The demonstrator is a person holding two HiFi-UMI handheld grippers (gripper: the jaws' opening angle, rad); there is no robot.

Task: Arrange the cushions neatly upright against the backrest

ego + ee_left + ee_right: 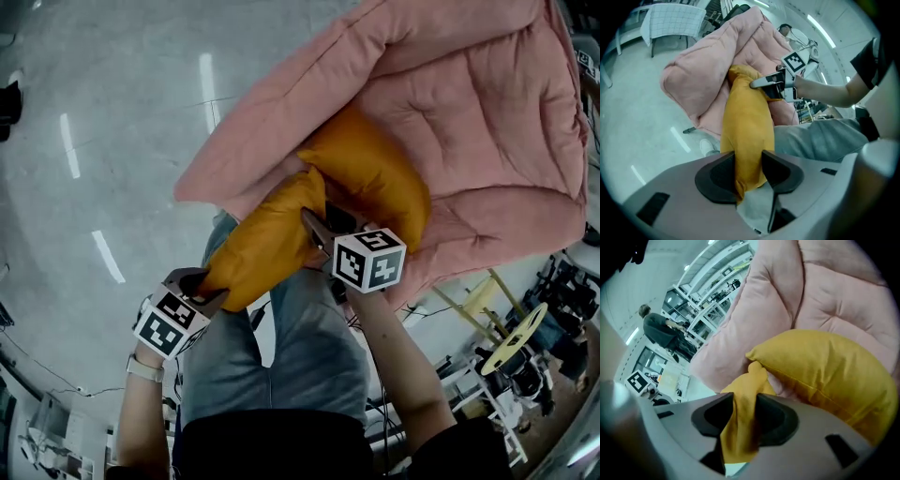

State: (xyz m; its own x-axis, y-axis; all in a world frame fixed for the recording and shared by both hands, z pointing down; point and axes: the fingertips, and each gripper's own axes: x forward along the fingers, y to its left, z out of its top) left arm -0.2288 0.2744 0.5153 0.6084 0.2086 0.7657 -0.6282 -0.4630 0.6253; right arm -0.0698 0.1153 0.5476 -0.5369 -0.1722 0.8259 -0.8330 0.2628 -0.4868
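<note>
Both tilted down: left hand-held gripper, right hand-held gripper clamp yellow cushion

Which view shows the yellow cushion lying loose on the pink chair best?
The right gripper view: the loose cushion fills its right side. The head view shows it partly behind the held cushion; the left gripper view barely shows it.

You had two yellow cushions, one pink padded chair, and two grippers, one in each of your hands.
</note>
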